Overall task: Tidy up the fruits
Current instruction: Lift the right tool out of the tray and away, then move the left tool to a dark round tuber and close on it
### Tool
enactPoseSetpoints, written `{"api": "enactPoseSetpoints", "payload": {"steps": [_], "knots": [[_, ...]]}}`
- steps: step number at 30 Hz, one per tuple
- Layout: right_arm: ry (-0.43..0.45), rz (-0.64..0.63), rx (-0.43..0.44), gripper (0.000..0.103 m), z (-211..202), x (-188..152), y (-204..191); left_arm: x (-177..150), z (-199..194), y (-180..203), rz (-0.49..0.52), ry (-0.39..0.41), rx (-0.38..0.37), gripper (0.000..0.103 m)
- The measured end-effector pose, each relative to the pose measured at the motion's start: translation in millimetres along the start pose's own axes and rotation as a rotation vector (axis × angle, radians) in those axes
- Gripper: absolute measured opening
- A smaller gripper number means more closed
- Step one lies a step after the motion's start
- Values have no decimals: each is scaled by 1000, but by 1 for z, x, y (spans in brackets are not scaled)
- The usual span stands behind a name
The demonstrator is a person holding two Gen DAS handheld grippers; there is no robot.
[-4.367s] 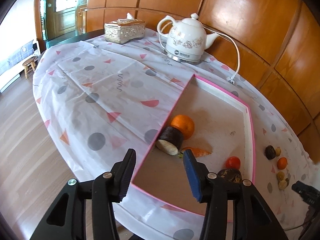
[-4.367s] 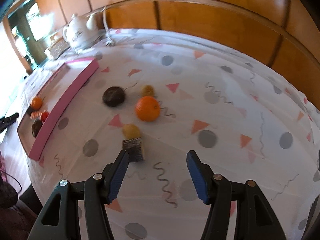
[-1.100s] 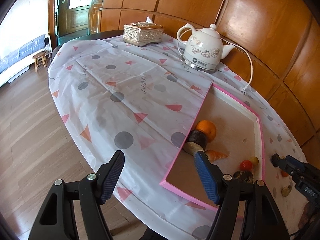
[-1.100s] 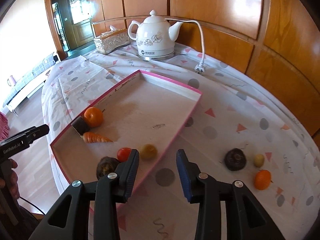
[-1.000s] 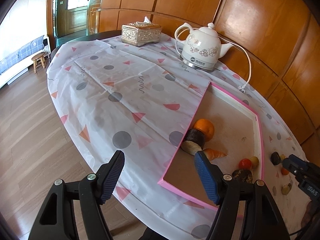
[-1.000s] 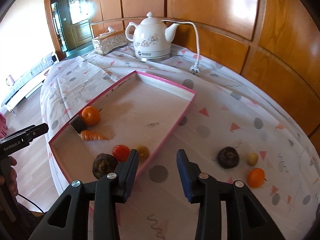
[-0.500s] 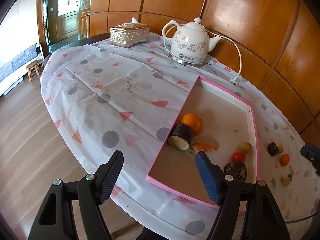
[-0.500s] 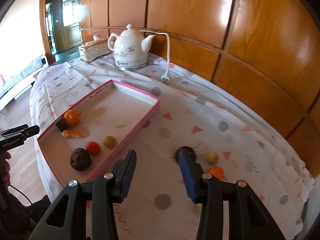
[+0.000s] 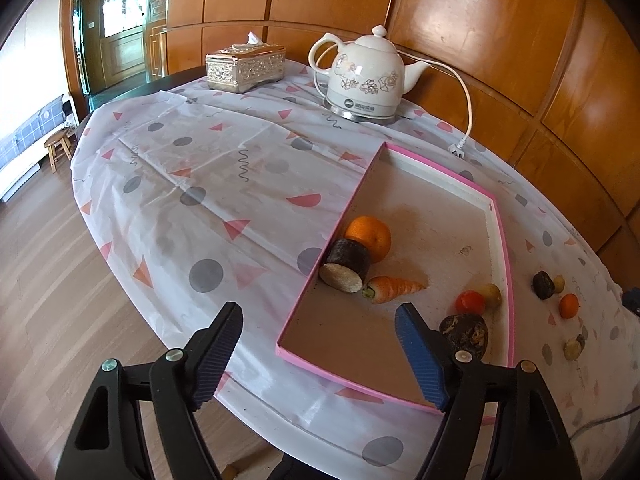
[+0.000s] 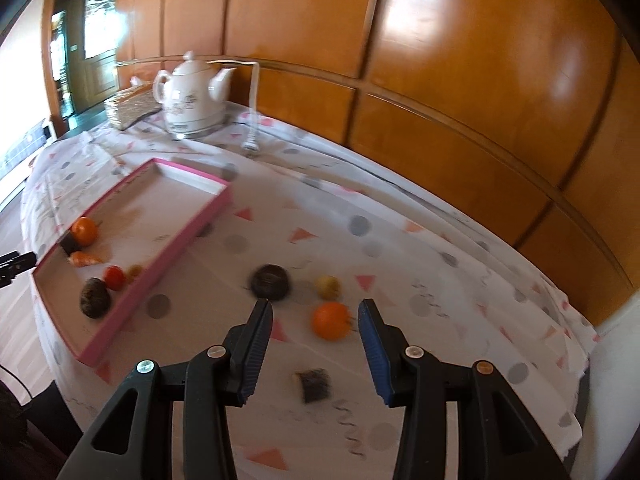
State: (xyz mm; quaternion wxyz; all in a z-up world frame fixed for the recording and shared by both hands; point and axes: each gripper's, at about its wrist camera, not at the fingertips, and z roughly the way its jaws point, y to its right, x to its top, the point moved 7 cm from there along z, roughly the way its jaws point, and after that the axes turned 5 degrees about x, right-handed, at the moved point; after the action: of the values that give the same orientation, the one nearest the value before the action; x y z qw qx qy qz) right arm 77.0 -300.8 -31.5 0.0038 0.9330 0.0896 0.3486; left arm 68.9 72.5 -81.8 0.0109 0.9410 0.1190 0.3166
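Four pieces left on the cloth, six gathered in the tray

Six items are seen in the pink-rimmed tray (image 9: 499,216): an orange (image 9: 369,237), a dark cut log (image 9: 345,265), a carrot (image 9: 392,288), a tomato (image 9: 470,302), a small yellow fruit (image 9: 491,293) and a dark round fruit (image 9: 465,330). They are bunched toward the near end, probably because that end is nearest to the person and easiest to drop things into.

Four more lie loose on the table (image 10: 400,248), right of the tray: a dark round one (image 10: 270,281), a small yellow one (image 10: 326,286), a second orange (image 10: 330,320) and a dark cut chunk (image 10: 314,385). The right claw (image 10: 315,354) is held above this group, pointed down at it, with the second orange and the chunk framed between its fingers. Its jaws are opening and nothing is gripped; the widening is judged to be preparation for taking one of these pieces, most likely the orange or the chunk, though which cannot be told. Motion blur in the right view suggests the hand is travelling.

The left claw (image 9: 320,356) is held over the near corner of the tray, its jaws opening wide and holding nothing. It is judged to be parked clear of the work so that the tray stays open for deliveries.

A kettle (image 9: 362,80) and a tissue box (image 9: 245,66) stand at the far end, well apart from the fruit
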Motion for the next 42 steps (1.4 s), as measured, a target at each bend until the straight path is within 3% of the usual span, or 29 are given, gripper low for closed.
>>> {"api": "enactPoseSetpoints", "payload": {"steps": [3,16,23,26,30,42], "knots": [[-10,41,-39,57,-3,-9,26,0,0,2,7,-1,-3,79],[-78,328,-244,58,-7,-88,163,-2,1,20,54,-11,-22,79],[-209,648,-386,58,-1,-146,240,-2,1,32,83,-18,-30,79],[-192,788,-422,58,-14,-163,266,-2,3,37,91,-21,-30,79],[-195,881,-425,58,-20,-177,276,2,2,47,109,-19,-43,79],[-171,905,-431,58,-23,-176,279,8,2,123,240,-29,-141,80]]}}
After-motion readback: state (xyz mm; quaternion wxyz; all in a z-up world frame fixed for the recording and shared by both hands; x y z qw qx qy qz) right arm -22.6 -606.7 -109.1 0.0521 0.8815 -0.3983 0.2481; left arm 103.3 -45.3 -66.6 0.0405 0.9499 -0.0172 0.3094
